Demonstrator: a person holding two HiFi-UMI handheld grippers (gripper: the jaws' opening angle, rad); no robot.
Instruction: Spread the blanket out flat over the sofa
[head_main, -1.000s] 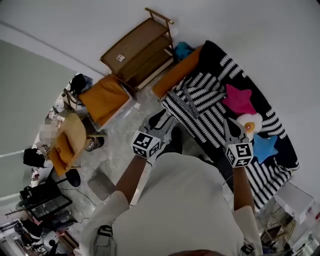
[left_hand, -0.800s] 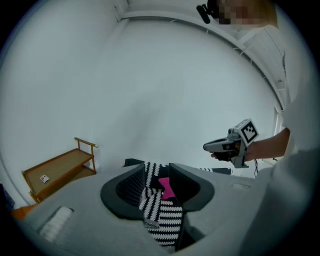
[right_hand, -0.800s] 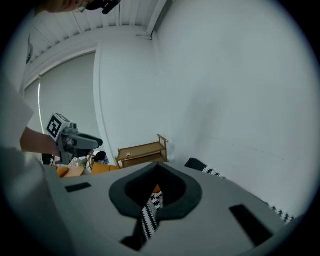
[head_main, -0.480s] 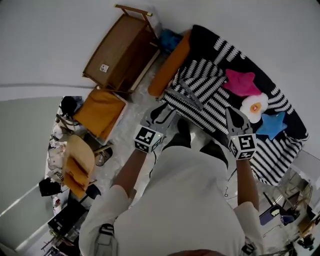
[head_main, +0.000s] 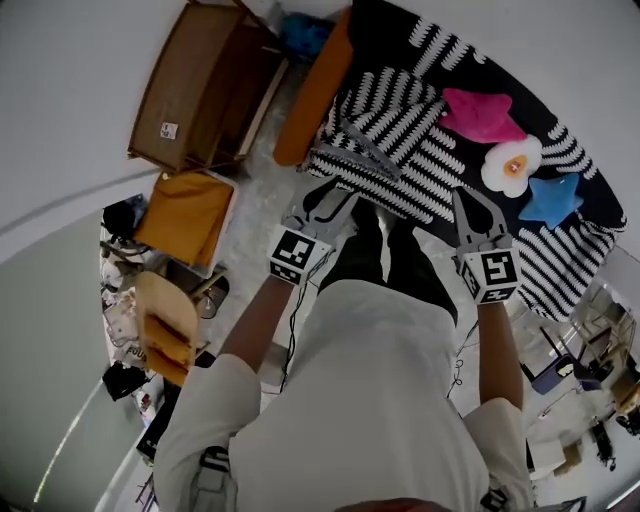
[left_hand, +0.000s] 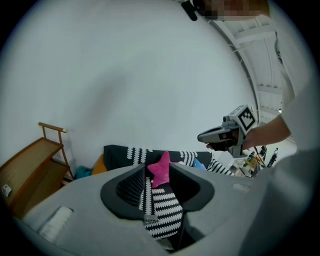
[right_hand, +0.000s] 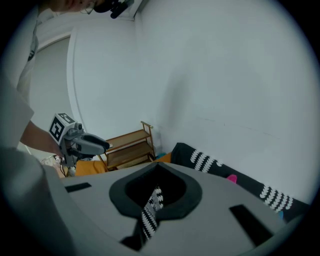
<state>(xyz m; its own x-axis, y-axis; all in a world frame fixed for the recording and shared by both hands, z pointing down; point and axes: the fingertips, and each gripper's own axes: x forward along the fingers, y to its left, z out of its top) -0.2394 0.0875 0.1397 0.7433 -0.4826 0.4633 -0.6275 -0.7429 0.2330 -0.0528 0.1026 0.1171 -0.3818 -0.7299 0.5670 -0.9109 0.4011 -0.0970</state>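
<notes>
Striped black-and-white blanket (head_main: 400, 150) is bunched on the sofa (head_main: 405, 30). Its near edge is pinched by the left claw (head_main: 325, 198) and the right claw (head_main: 470, 205), both closed on fabric. Beyond, the seat is occupied by star cushions (head_main: 478, 112). Floor (head_main: 255, 200) is seen between sofa and wooden rack (head_main: 195, 85).

The blanket (head_main: 390, 150) is soft striped cloth, the star cushion (head_main: 480, 112) plush, the shelf (head_main: 195, 85) matt wood.

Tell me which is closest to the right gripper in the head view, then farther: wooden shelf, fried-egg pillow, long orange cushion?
From the right gripper:
1. Fried-egg pillow, just beyond its tip.
2. Long orange cushion, up and left.
3. Wooden shelf, far left.
</notes>
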